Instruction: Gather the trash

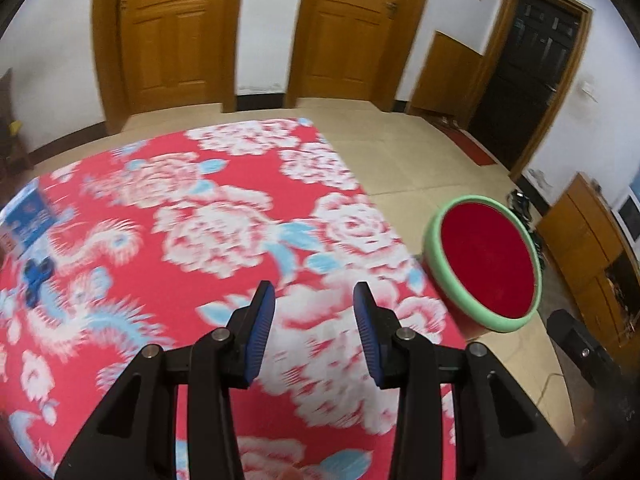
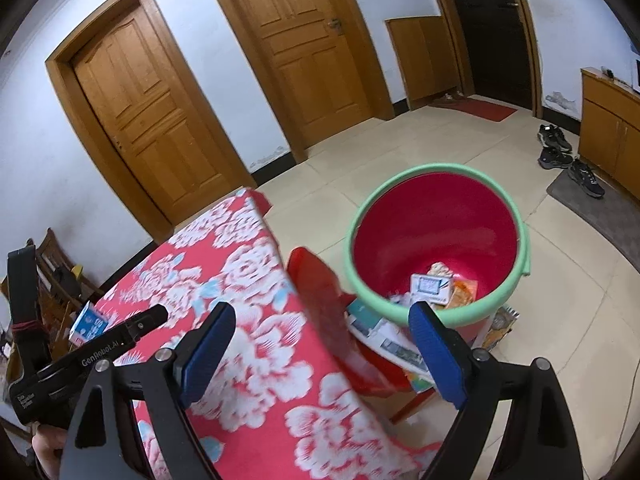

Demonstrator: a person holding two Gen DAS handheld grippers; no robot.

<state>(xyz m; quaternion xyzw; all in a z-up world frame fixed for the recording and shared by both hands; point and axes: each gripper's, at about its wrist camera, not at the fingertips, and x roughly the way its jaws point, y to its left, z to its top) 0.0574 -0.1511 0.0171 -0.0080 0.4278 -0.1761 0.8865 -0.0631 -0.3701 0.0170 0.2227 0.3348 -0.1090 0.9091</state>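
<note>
Left tongs (image 1: 315,295): I see them spread apart, empty, over the floral tabletop (image 1: 224,216).
Right tongs (image 2: 322,322): spread wide, empty, at the tabletop's edge.
Bucket (image 2: 436,236): red inside, green rim, just beside the tabletop; paper and wrappers (image 2: 432,286) lie at its bottom.
Blue box (image 1: 30,216): on the tabletop's far left.
Blue spinner (image 1: 36,274): near the box.

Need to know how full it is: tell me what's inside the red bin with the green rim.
In the red bin, a white-and-blue printed box, an orange wrapper and pale crumpled scraps lie at the bottom. The near rim hides the rest of the floor.
</note>
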